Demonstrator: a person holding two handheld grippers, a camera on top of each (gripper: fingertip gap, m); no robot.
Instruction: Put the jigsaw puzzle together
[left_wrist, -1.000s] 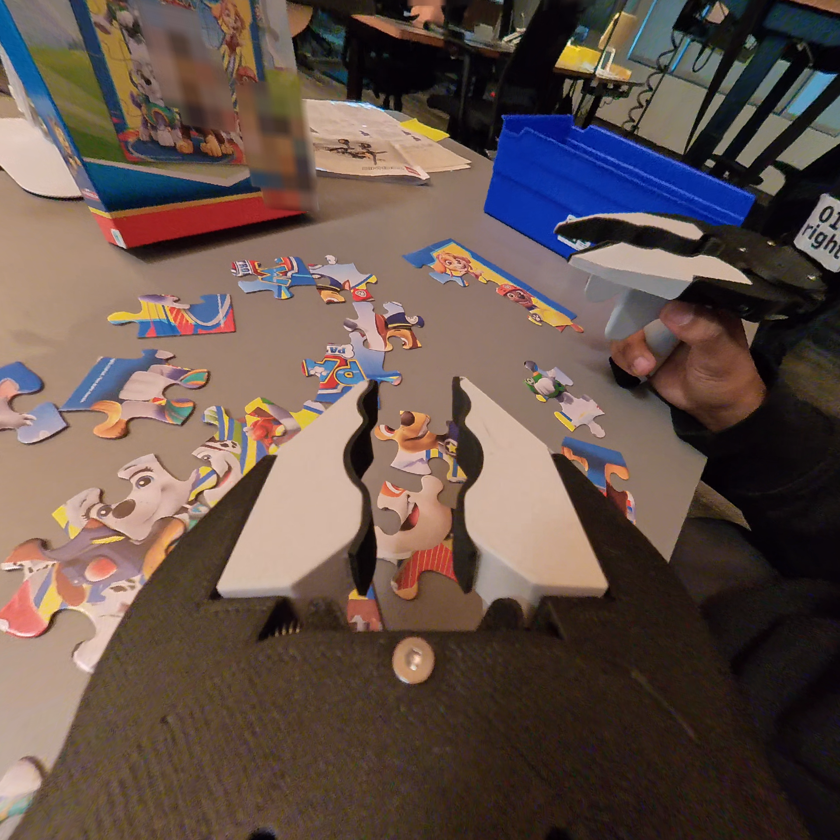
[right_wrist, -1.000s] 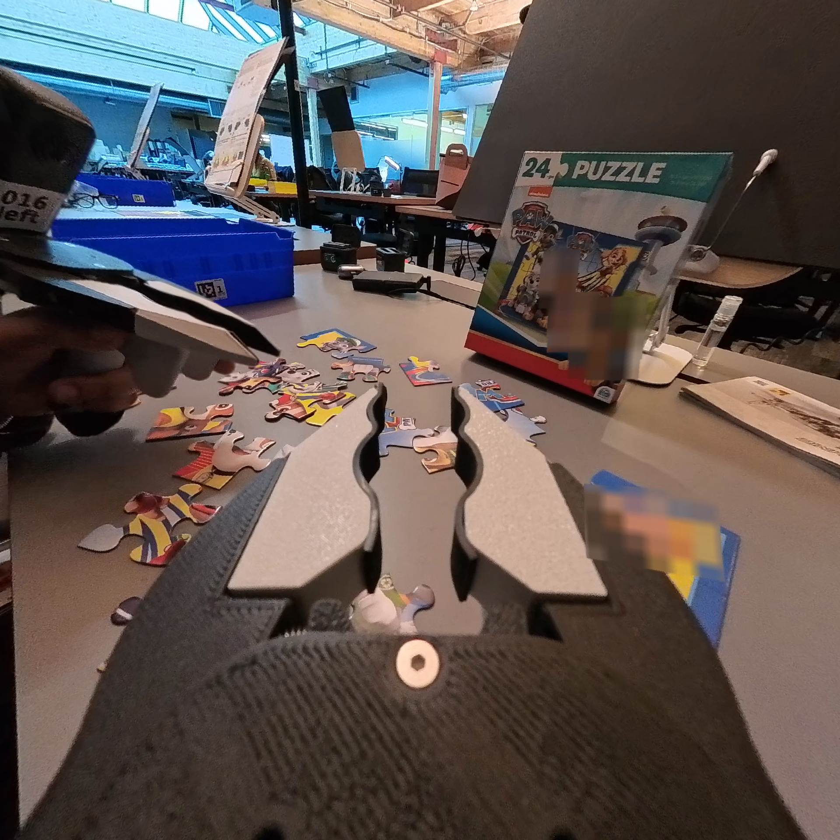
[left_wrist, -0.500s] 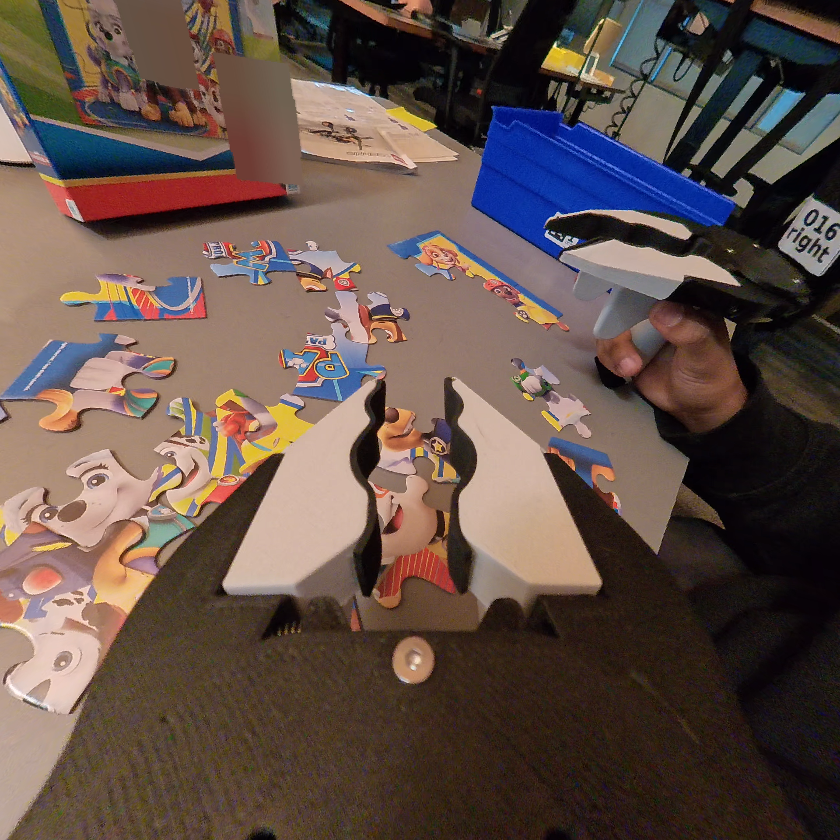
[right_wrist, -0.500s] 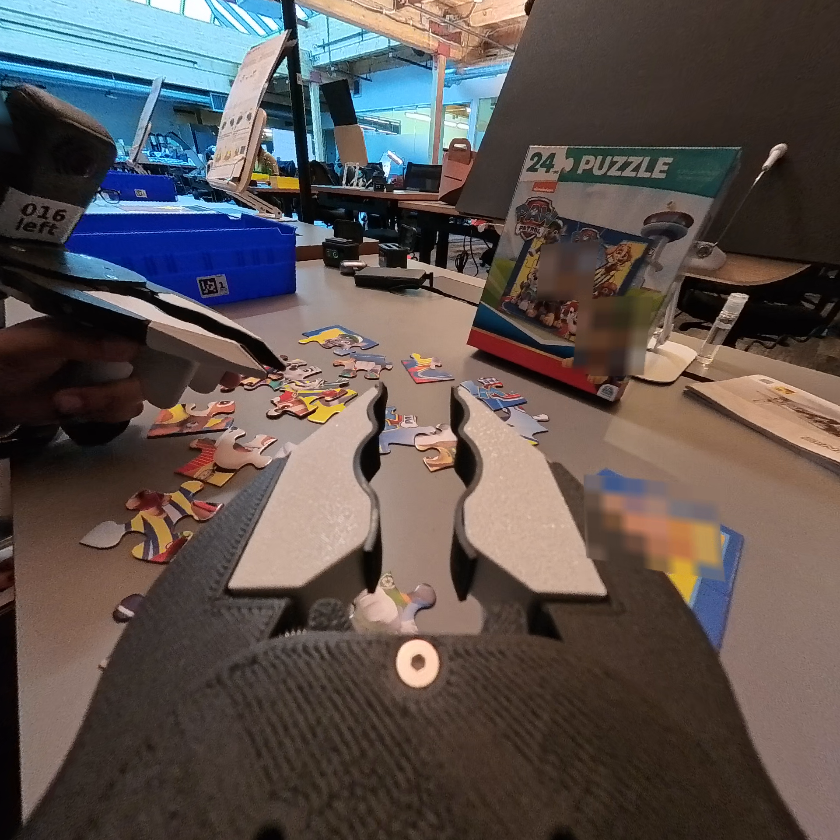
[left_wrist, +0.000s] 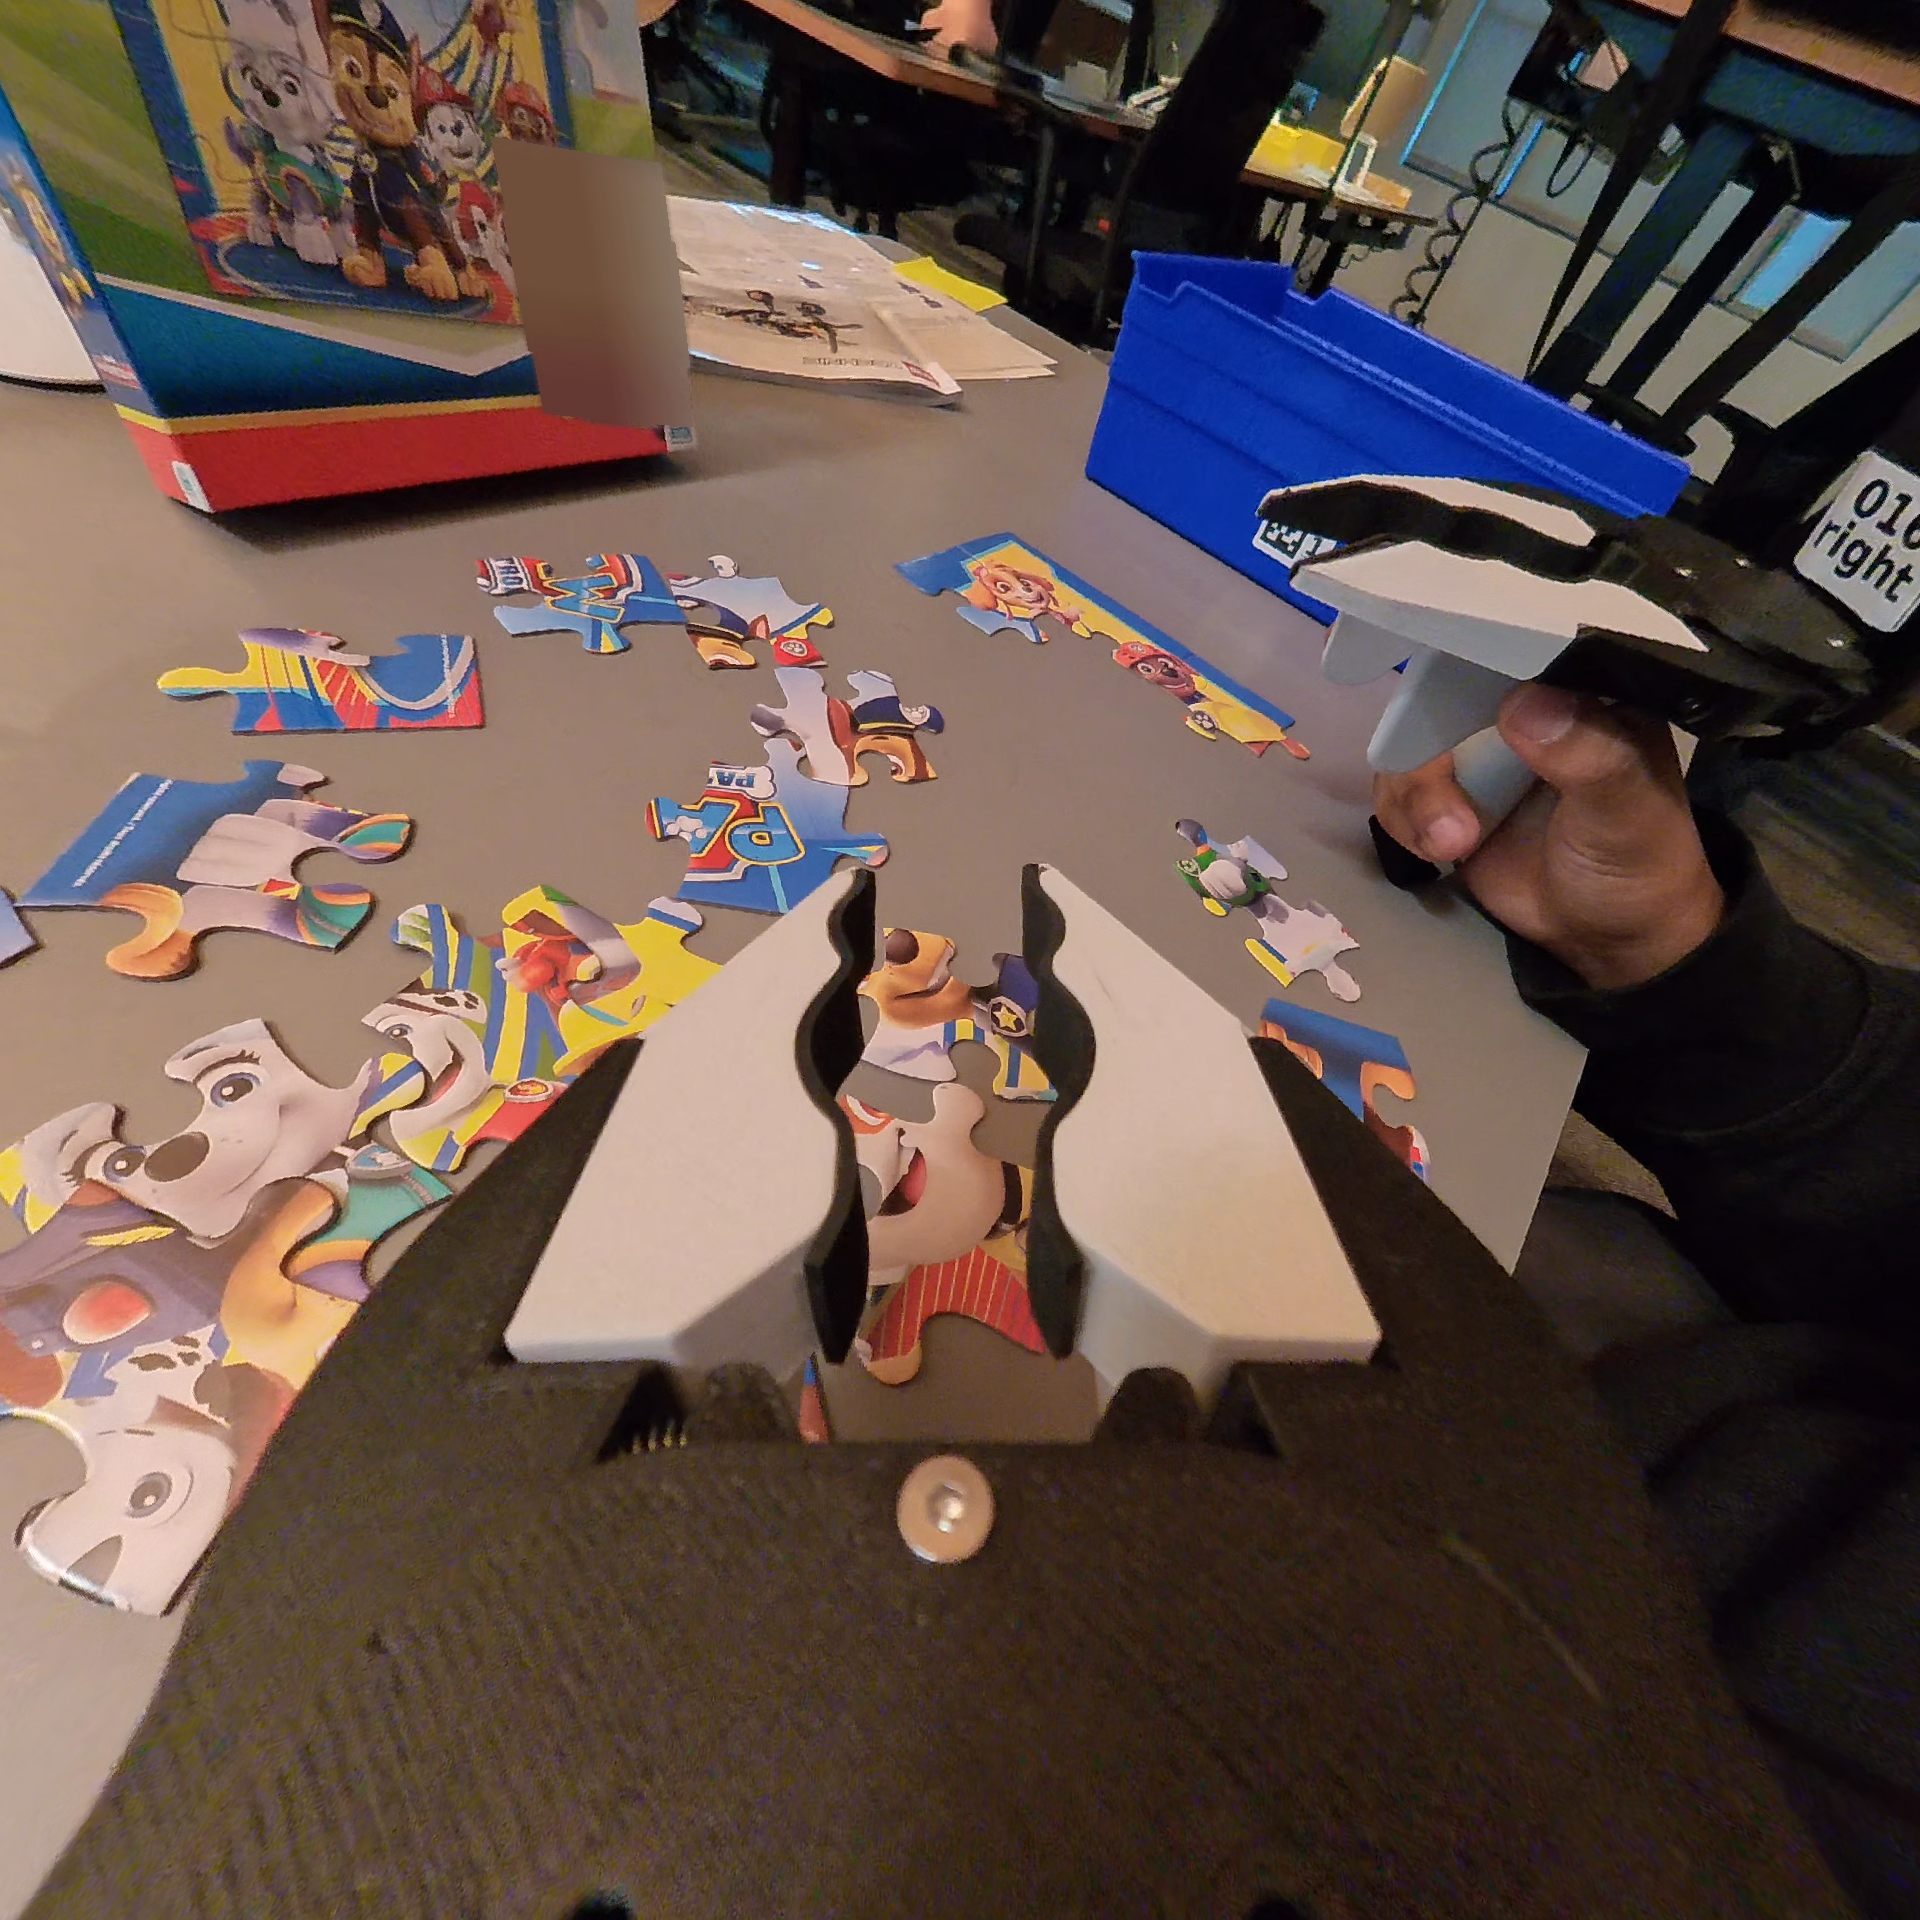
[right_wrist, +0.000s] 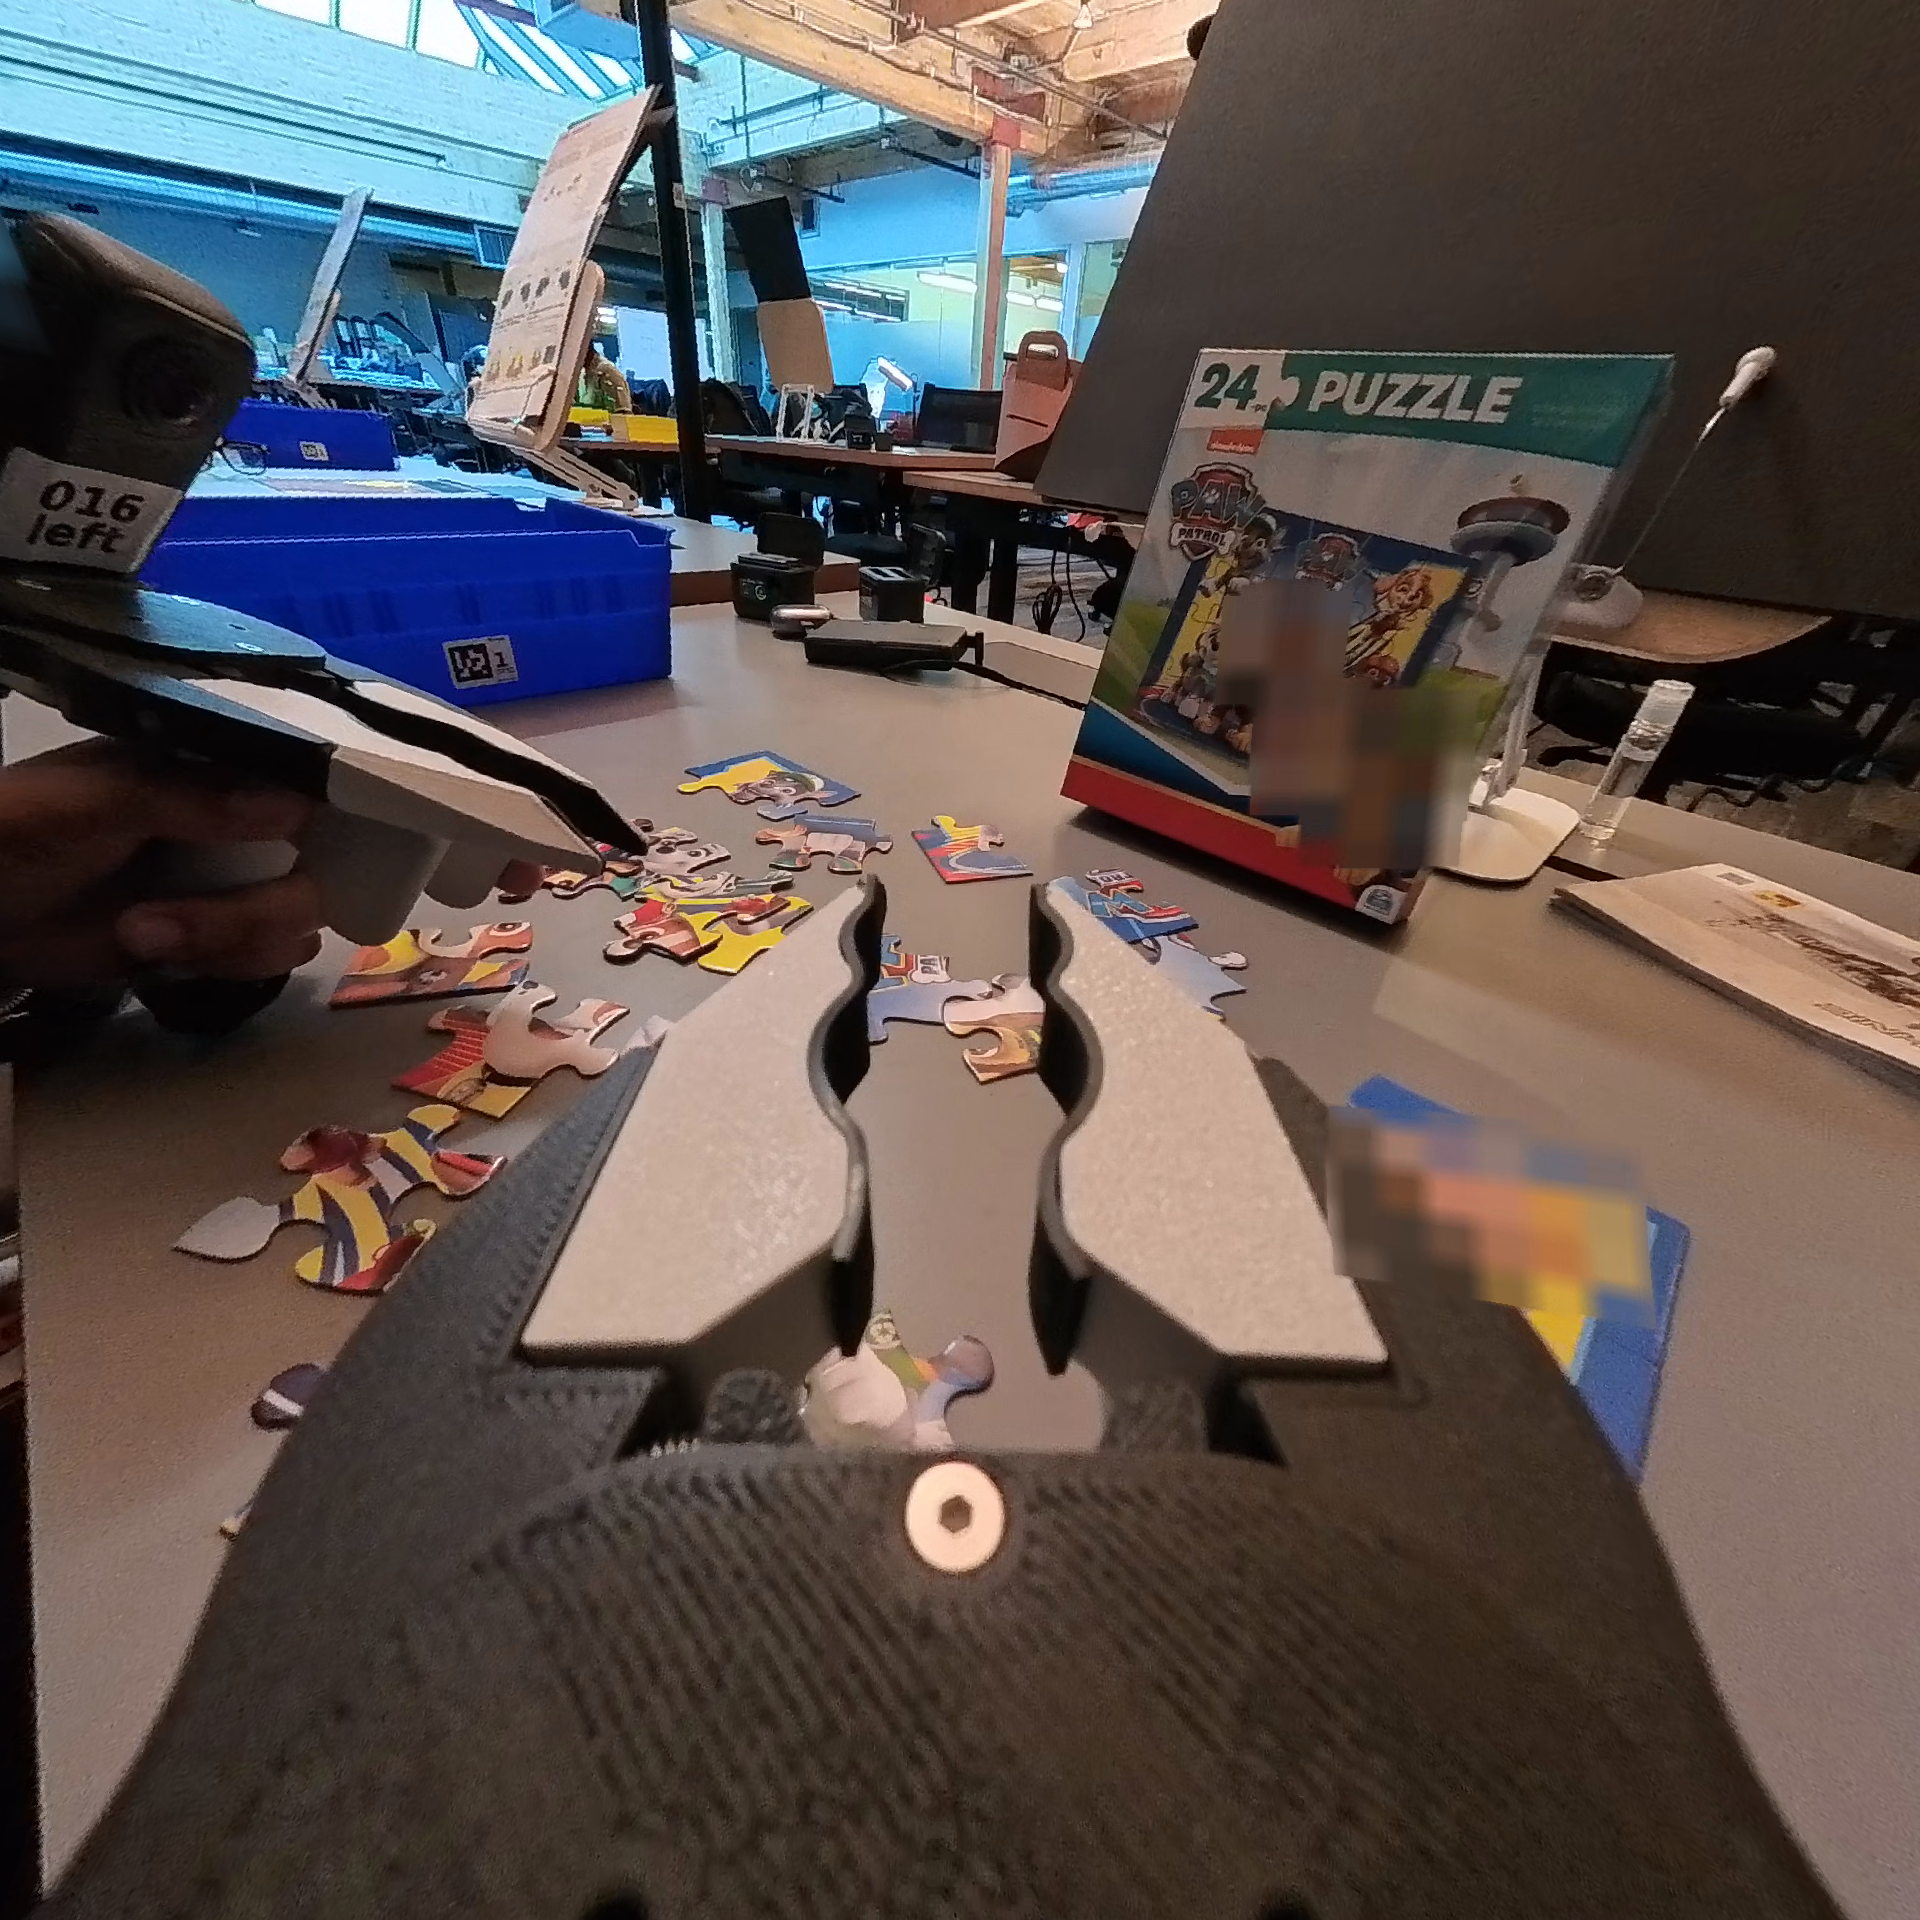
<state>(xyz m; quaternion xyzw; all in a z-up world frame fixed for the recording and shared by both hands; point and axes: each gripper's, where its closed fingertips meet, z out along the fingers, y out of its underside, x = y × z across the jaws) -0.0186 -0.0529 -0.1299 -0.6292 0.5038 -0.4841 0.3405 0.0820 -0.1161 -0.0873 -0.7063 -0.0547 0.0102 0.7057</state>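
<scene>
The left gripper (left_wrist: 945, 894) is hovering, jaws spread and bare, over a brown-dog puzzle piece (left_wrist: 935, 997) on the grey table (left_wrist: 1039, 457). Only the right wrist view is showing the right gripper (right_wrist: 954, 902) likewise parted, grasping nothing, above a blue piece (right_wrist: 914, 977).

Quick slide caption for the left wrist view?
Open left gripper hovers over loose puzzle pieces on a grey table; right gripper waits beside.
</scene>
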